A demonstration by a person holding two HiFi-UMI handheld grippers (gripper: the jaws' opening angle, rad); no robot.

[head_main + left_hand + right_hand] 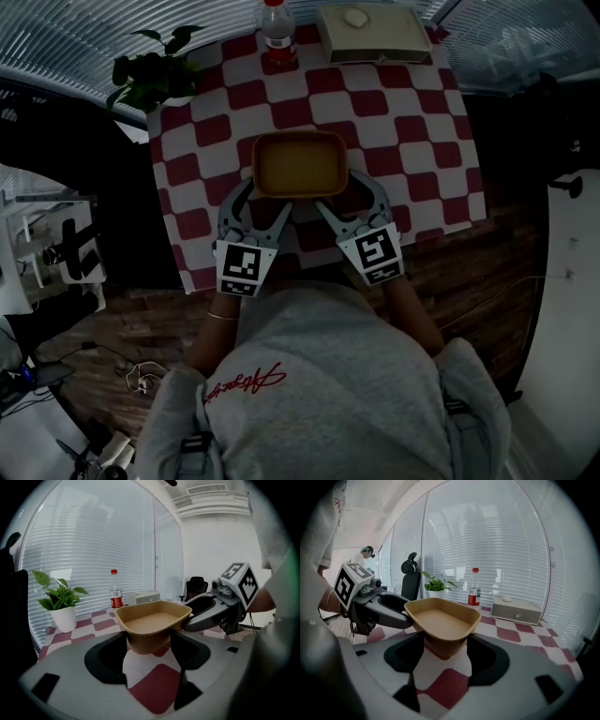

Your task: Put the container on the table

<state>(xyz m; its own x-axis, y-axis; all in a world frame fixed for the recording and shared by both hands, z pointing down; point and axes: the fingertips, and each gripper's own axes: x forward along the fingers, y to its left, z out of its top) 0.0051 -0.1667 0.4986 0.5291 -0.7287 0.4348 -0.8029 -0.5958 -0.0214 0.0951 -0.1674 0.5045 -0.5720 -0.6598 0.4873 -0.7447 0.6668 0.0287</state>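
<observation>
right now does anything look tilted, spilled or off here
Nothing stands out. The container sits level between the left gripper and right gripper, with no spill on the checkered cloth. The bottle and plant stand upright.

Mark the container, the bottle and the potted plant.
container (pixel 300 167): head view, middle of its tan inside floor.
bottle (pixel 116 603): left gripper view, on its red label.
potted plant (pixel 64 618): left gripper view, on its white pot.
</observation>
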